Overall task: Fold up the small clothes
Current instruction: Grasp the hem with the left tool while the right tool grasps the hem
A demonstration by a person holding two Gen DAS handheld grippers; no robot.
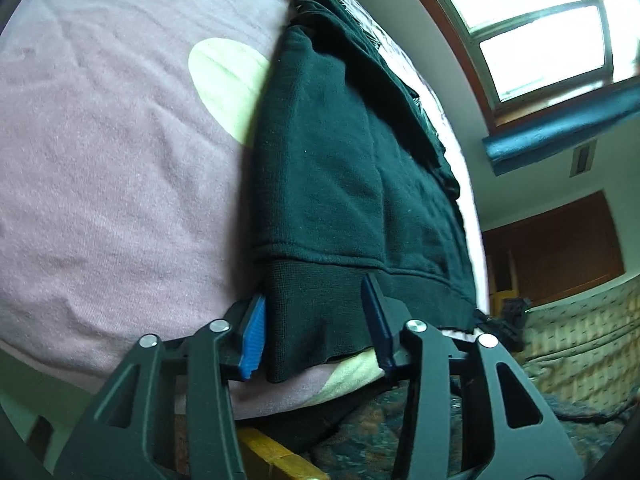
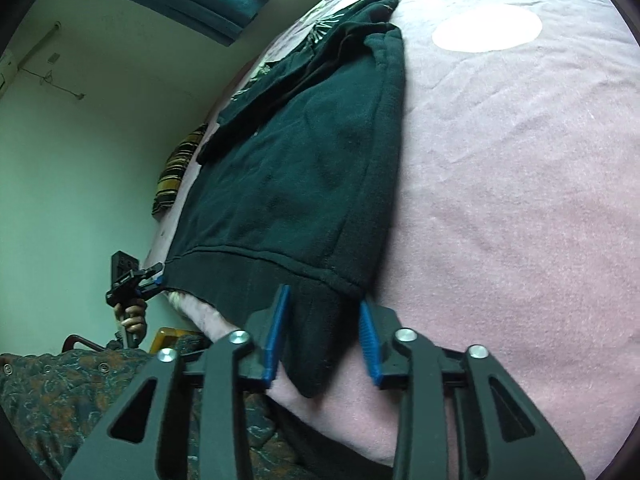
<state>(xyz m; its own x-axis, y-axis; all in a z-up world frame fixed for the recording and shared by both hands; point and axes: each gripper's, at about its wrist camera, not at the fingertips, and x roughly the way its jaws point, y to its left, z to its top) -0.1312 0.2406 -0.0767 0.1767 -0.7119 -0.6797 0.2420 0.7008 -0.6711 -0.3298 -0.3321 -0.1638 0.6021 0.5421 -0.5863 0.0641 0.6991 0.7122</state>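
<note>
Through the left wrist camera I see my left gripper (image 1: 316,320) spread wide, its blue pads (image 1: 253,336) standing on either side of the ribbed hem (image 1: 320,304) of a dark green sweatshirt (image 1: 320,168). The hem sits between the pads, but nothing is pinched. The sweatshirt lies flat on a pink blanket (image 1: 100,160) with pale round spots, stretching away from me toward a window (image 1: 540,28).

Through the right wrist camera my right gripper (image 2: 324,336) is likewise parted, straddling the other corner of the same hem (image 2: 316,332), where the cloth hangs over the blanket's (image 2: 520,200) edge. I can't tell whether either pad touches the fabric. The sweatshirt (image 2: 288,168) runs up the blanket, a sleeve folded across its upper part. Farther left, the left gripper (image 2: 154,276) shows small at the hem's far corner, held by a hand (image 2: 132,318).
</note>
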